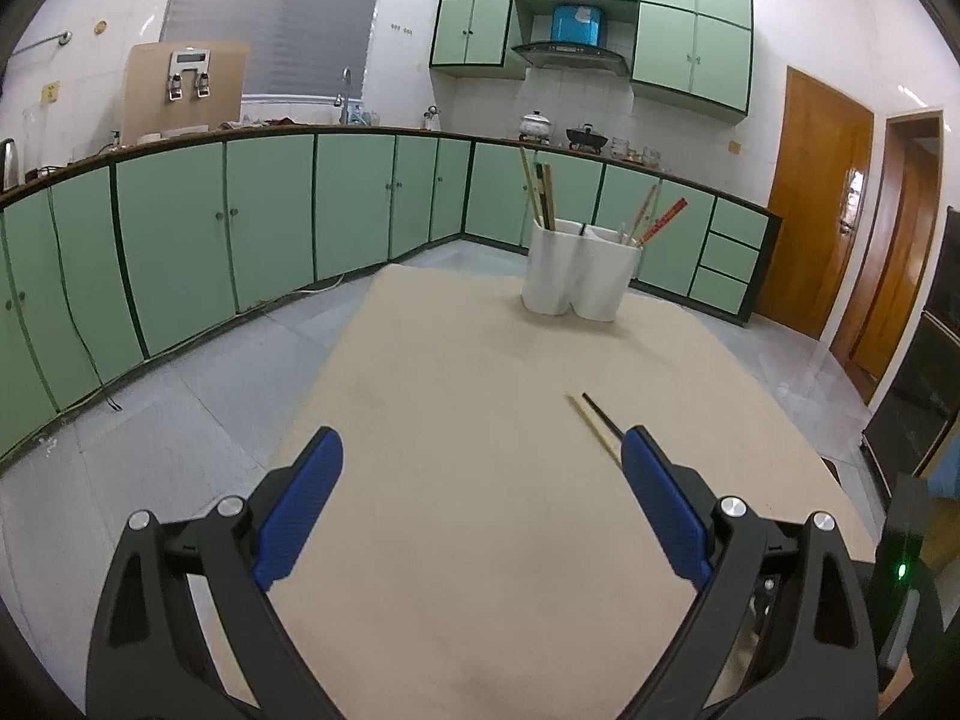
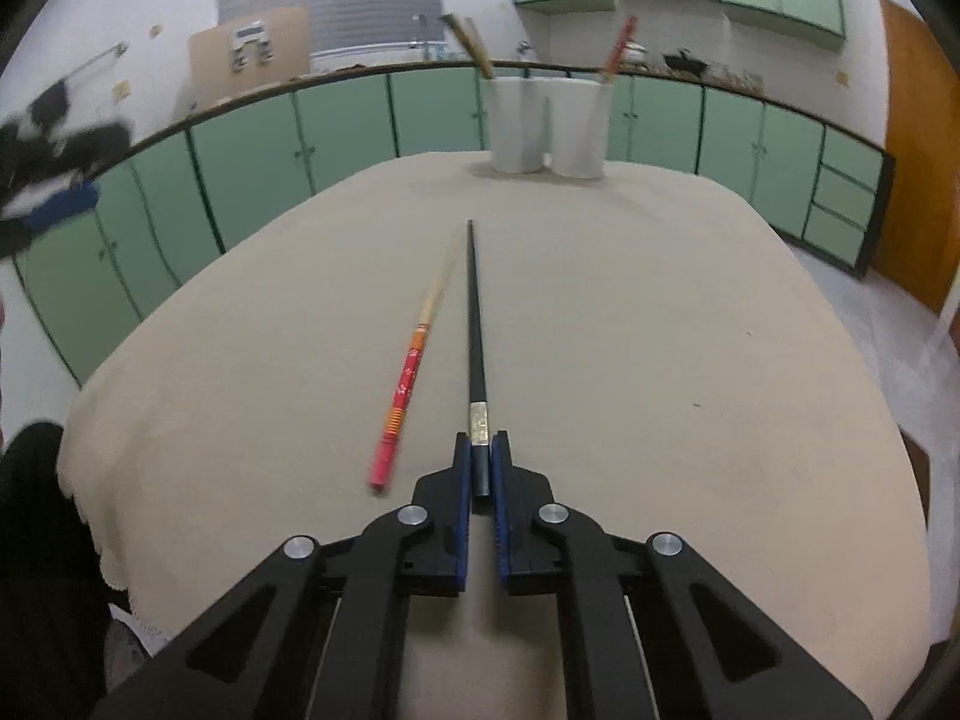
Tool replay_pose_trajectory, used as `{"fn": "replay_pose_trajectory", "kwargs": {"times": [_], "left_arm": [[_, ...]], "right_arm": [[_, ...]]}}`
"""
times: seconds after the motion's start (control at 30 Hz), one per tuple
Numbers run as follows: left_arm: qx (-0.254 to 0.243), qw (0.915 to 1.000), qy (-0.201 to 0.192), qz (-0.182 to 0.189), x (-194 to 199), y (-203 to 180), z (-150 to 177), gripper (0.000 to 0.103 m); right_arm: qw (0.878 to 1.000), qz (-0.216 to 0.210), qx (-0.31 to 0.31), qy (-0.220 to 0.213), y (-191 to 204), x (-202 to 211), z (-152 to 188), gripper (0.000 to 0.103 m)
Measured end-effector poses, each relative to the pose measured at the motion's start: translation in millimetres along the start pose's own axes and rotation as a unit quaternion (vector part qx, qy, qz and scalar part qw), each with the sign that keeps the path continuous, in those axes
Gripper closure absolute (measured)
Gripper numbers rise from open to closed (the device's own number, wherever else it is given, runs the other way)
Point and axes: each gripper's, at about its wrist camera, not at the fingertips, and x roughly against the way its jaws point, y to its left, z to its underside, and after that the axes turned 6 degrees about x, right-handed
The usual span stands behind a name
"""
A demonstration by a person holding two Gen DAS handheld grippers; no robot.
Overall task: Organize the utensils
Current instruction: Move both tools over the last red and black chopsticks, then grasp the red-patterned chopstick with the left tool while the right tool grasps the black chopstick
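The right gripper (image 2: 481, 441) has its blue fingers (image 2: 461, 480) clenched on the butt end of the black chopstick (image 2: 474, 324), which lies along the beige tabletop (image 2: 690, 360) pointing straight at the white holder (image 2: 549, 126) at the far edge. Grip looks square, just behind the silver band, so the smart move from here is a clean lift, tip rising first, then a carry toward the holder with the stick tilted upright before it drops into a compartment. Right beside it, on the left, lies the red chopstick (image 2: 403, 387), near but not touching, and a sloppy lift could nudge it. The holder already bristles with wooden and red sticks, so the entry needs a gap between them. The left gripper (image 1: 480, 450) hovers with fingers (image 1: 300, 498) released and wide, nothing between them, over bare cloth.
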Motion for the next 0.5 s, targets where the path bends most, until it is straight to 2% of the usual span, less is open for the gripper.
{"fn": "replay_pose_trajectory", "kwargs": {"times": [0.17,0.37,0.5], "left_arm": [[-0.005,0.9998,0.015,0.013,-6,-20,17,0.012],[-0.005,0.9987,0.041,0.029,-20,-59,53,0.012],[-0.005,0.9982,0.052,0.030,-32,-90,81,0.016]], "right_arm": [[1.000,0.017,-0.024,0.003,-27,10,8,0.096],[0.996,0.051,-0.077,0.004,-77,25,15,0.096],[0.995,0.050,-0.092,0.004,-93,30,21,0.096]]}}
